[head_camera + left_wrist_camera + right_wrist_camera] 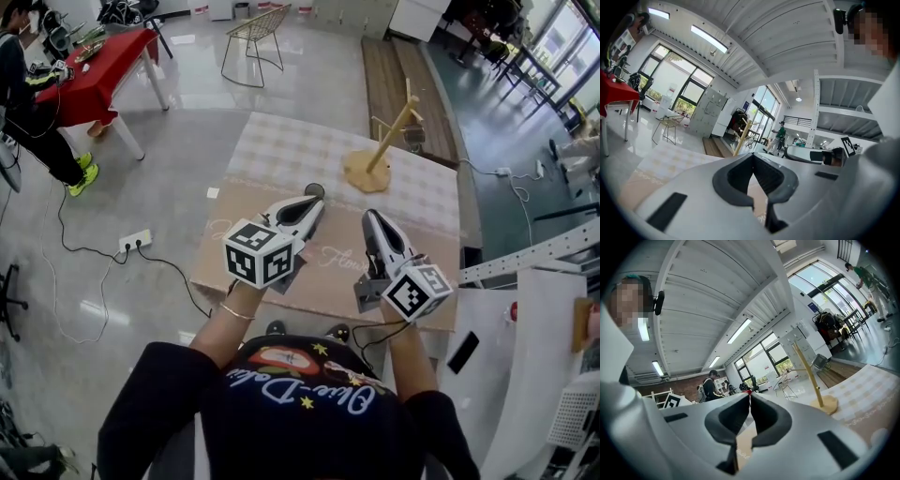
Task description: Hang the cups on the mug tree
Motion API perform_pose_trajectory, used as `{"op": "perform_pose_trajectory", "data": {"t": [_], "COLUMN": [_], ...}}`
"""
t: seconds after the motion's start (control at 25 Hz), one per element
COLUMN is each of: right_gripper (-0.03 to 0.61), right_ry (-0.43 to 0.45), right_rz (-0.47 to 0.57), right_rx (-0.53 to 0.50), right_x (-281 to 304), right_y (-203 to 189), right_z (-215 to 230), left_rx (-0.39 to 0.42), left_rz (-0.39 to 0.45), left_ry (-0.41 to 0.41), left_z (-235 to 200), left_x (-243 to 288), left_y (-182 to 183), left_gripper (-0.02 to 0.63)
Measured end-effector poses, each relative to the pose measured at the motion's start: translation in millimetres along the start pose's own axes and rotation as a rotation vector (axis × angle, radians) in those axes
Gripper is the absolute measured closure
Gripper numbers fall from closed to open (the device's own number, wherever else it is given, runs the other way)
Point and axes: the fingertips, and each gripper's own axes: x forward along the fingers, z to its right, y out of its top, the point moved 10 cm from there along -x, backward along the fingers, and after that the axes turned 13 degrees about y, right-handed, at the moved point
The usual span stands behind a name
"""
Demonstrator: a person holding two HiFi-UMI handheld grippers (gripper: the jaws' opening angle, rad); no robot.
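The wooden mug tree (380, 150) stands on the far right of the checkered cloth (281, 150). A small grey cup (413, 136) seems to hang from one of its pegs; no other cup shows. My left gripper (314, 192) and right gripper (367, 216) hover side by side over the near part of the table, both pointing toward the tree and well short of it. In the left gripper view the jaws meet at the tips (753, 154) with nothing between them, and the tree (742, 136) rises behind. The right gripper (750, 394) is likewise shut and empty, with the tree (809, 376) to its right.
A brown mat (244, 272) covers the near part of the table. On the floor at left lie a power strip (134, 242) and cables. A red table (103, 66) with a seated person and a wire chair (255, 33) stand further off. White shelving (525, 347) is close on the right.
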Motion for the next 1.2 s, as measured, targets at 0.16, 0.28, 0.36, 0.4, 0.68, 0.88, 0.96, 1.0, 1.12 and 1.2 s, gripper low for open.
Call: {"op": "perform_pose_trajectory", "data": {"t": [0.16, 0.28, 0.36, 0.4, 0.68, 0.88, 0.96, 1.0, 1.12, 1.2], "right_gripper": [0.568, 0.568, 0.568, 0.568, 0.568, 0.566, 0.566, 0.566, 0.566, 0.566], "right_ry": [-0.003, -0.003, -0.002, -0.002, 0.057, 0.1, 0.113, 0.119, 0.14, 0.157], "right_rz": [-0.009, -0.007, -0.002, -0.003, -0.027, -0.039, -0.047, -0.05, -0.052, -0.055], "right_rx": [-0.004, 0.003, 0.021, 0.025, -0.016, 0.0, 0.006, 0.009, 0.016, 0.022], "right_x": [1, -1, -3, -3, -5, 1, 2, 3, 6, 9], "right_y": [-4, -4, -5, -5, 0, -2, -2, -1, 2, 3], "right_z": [-6, -6, -5, -4, 3, 13, 18, 20, 29, 33], "left_rx": [0.034, 0.052, 0.039, 0.028, 0.02, 0.027, 0.026, 0.022, 0.007, 0.008], "left_rz": [-0.004, -0.002, 0.006, 0.008, 0.006, 0.01, 0.012, 0.012, 0.01, 0.009], "left_ry": [0.004, 0.006, 0.008, 0.01, 0.045, 0.07, 0.084, 0.089, 0.102, 0.112], "left_z": [-4, -5, -6, -7, -6, -6, -4, -4, -4, -5], "left_x": [-5, -6, -6, -5, -1, 7, 9, 10, 14, 15], "left_y": [-2, -4, -6, -7, -8, -8, -10, -10, -10, -10], "left_gripper": [0.606, 0.606, 0.606, 0.606, 0.606, 0.606, 0.606, 0.606, 0.606, 0.606]}}
